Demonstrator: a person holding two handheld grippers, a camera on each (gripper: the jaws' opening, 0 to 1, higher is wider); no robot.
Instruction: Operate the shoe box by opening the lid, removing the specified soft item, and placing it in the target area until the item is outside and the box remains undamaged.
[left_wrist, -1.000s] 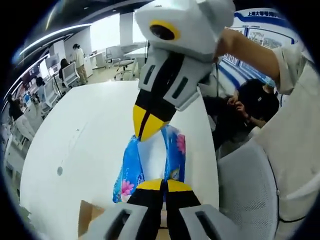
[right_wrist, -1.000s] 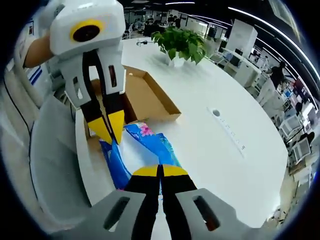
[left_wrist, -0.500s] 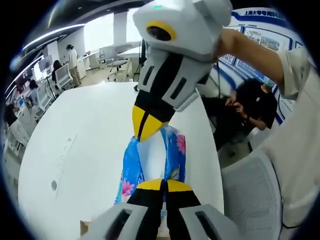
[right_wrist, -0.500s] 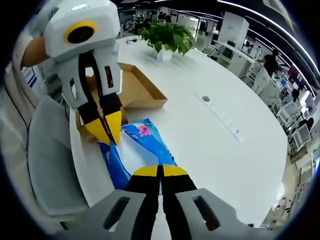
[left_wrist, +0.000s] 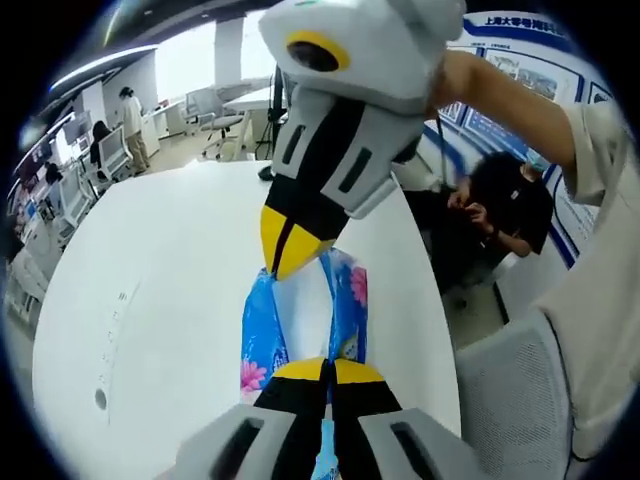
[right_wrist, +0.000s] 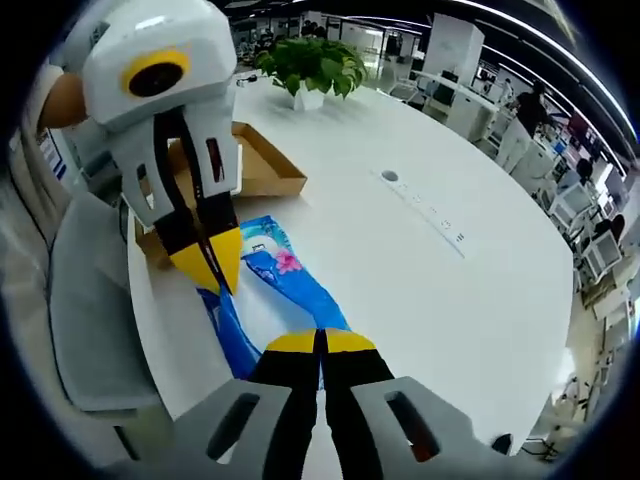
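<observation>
A blue cloth with pink flowers and a white middle (left_wrist: 305, 320) hangs stretched above the white table between both grippers. My left gripper (left_wrist: 326, 366) is shut on one end of it, and the right gripper (left_wrist: 292, 262) comes in from above, shut on the far end. In the right gripper view the same cloth (right_wrist: 275, 295) runs from my right gripper (right_wrist: 320, 340), shut on it, to the left gripper (right_wrist: 215, 272) at the upper left. The open cardboard shoe box (right_wrist: 268, 172) lies on the table behind the left gripper.
A wide white table (right_wrist: 420, 260) spreads right, with a strip of sockets (right_wrist: 425, 212) in it and a potted green plant (right_wrist: 305, 65) at the far end. A grey chair (left_wrist: 510, 395) stands by the table edge. People sit and stand in the office behind.
Both views have shifted along the table: the shoe box has left the left gripper view and sits farther back in the right gripper view. The cloth stays stretched between the shut grippers.
</observation>
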